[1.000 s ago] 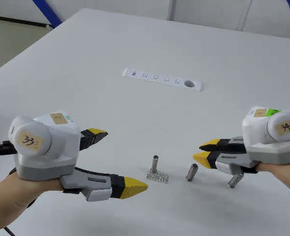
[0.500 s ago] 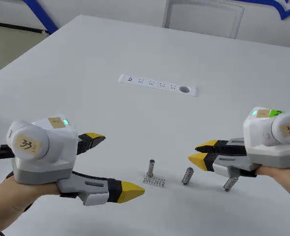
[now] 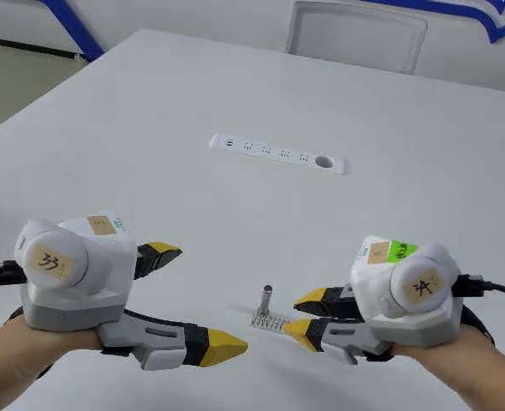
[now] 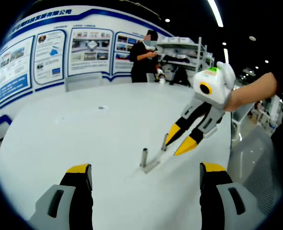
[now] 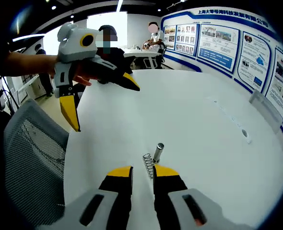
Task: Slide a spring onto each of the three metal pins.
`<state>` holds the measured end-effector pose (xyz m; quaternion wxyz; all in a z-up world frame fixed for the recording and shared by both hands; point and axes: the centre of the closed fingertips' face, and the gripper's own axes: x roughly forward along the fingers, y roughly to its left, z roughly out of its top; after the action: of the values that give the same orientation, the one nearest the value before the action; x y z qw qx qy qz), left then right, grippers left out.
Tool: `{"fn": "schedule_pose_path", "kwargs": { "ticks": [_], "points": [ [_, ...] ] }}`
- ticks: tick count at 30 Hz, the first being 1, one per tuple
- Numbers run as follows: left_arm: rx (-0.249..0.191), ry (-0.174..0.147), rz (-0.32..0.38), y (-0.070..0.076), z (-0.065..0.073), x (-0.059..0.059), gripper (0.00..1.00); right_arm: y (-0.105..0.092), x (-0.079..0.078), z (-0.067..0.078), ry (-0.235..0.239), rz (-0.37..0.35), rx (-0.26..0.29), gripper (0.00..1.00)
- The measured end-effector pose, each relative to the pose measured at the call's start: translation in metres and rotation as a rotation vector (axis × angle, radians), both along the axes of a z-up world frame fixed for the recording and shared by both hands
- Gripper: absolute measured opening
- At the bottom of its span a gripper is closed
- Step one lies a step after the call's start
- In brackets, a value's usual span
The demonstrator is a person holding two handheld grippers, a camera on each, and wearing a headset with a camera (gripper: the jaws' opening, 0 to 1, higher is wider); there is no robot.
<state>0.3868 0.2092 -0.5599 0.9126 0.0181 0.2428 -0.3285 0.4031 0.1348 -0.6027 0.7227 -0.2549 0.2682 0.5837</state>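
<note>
The left tool (image 3: 199, 297), white and grey with yellow-tipped jaws, hangs wide open and empty over the near left of the white worktop (image 3: 150, 128). The right tool (image 3: 291, 312) has its jaws a narrow gap apart, gripping nothing, with its tips just right of the short upright metal pin (image 3: 266, 300). A small coiled steel spring (image 3: 268, 321) lies flat on the worktop at the pin's foot.

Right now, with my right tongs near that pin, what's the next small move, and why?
Probably ease the right tongs forward a touch and close on the spring lying flat beside the bare upright pin. Their tips sit just short of it, slightly apart and empty. The left tongs gape wide, farther off.
</note>
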Motion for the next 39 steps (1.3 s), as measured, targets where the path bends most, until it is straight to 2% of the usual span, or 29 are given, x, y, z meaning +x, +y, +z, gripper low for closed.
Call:
{"fn": "schedule_pose_path", "kwargs": {
  "ticks": [10,16,20,24,28,30,37,39],
  "points": [
    [-0.012,0.003,0.027,0.013,-0.003,0.003,0.95,0.012,0.010,-0.020,0.038,-0.046,-0.027,0.19],
    [-0.004,0.021,0.025,0.016,-0.011,0.000,0.94,0.015,0.014,-0.034,0.039,-0.055,-0.064,0.19],
    [-0.008,0.026,0.030,0.019,-0.014,0.000,0.94,0.018,0.017,-0.038,0.037,-0.067,-0.065,0.20],
    [-0.011,0.026,0.042,0.023,-0.015,0.002,0.94,0.016,0.021,-0.046,0.035,-0.079,-0.093,0.20],
    [0.004,0.031,0.037,0.025,-0.018,0.000,0.94,0.018,0.022,-0.049,0.071,-0.100,-0.079,0.20],
    [-0.002,0.034,0.040,0.025,-0.019,-0.001,0.94,0.019,0.022,-0.049,0.064,-0.096,-0.082,0.20],
    [-0.009,0.045,0.038,0.024,-0.022,-0.003,0.93,0.017,0.019,-0.060,0.057,-0.078,-0.128,0.20],
    [-0.008,0.049,0.034,0.023,-0.023,-0.004,0.93,0.017,0.014,-0.064,0.076,-0.066,-0.144,0.20]
  ]
}}
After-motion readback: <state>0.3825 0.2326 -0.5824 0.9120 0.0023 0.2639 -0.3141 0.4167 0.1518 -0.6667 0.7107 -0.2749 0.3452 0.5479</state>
